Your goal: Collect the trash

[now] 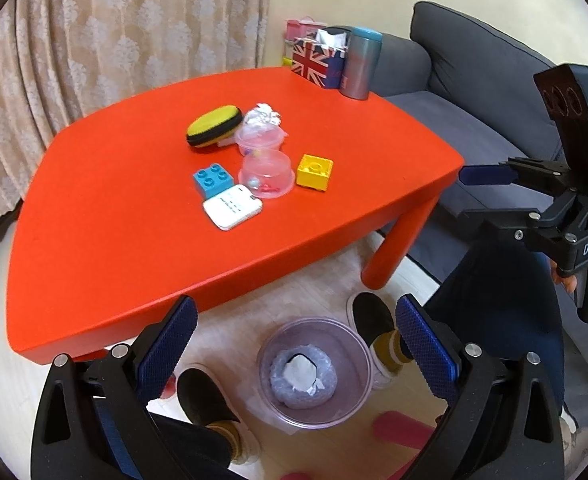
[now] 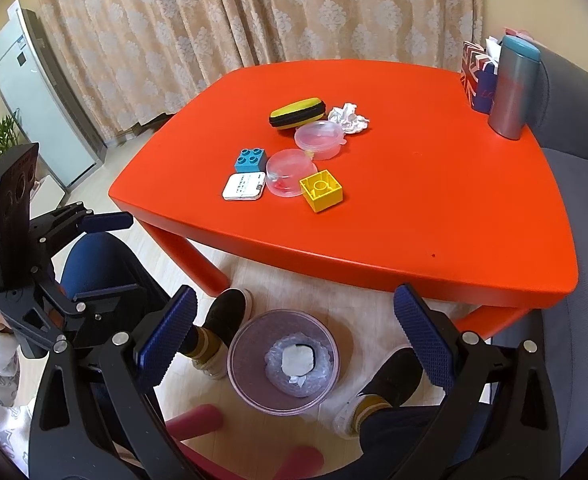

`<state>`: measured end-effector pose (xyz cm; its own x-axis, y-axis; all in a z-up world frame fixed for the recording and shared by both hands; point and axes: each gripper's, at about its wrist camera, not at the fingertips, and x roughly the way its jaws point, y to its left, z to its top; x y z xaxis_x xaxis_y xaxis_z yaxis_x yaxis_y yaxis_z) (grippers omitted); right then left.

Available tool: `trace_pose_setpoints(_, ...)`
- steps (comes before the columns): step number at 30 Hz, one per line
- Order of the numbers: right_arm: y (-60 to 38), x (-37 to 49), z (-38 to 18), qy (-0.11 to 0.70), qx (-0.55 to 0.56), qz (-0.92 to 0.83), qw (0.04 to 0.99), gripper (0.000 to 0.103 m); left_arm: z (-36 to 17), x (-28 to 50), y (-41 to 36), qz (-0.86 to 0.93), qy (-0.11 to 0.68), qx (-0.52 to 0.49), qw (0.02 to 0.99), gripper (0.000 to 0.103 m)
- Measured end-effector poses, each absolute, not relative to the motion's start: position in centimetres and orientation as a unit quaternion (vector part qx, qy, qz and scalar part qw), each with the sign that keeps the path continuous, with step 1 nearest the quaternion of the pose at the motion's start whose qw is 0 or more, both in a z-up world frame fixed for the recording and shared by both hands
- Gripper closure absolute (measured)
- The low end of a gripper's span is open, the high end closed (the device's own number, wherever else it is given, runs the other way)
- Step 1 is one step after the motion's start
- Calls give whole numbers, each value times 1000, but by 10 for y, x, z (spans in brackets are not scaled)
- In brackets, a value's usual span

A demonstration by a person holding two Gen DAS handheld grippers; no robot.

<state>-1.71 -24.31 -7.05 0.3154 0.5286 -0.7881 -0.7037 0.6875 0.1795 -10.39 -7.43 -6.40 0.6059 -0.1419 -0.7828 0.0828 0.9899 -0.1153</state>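
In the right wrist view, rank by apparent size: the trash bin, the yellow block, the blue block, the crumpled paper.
1. Trash bin, by far the largest.
2. Yellow block.
3. Crumpled paper and blue block look about alike; the paper lies farther off, so I won't rank them.

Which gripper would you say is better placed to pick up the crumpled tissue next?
Probably the right gripper: the crumpled tissue lies on the table's far right side. Both grippers are open and empty.
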Motion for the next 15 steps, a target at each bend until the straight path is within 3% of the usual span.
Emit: trace_pose_setpoints(15,-208,31,-69,451,-119,390,794,6,-50,-63,-39,-39,433,-43,900,8)
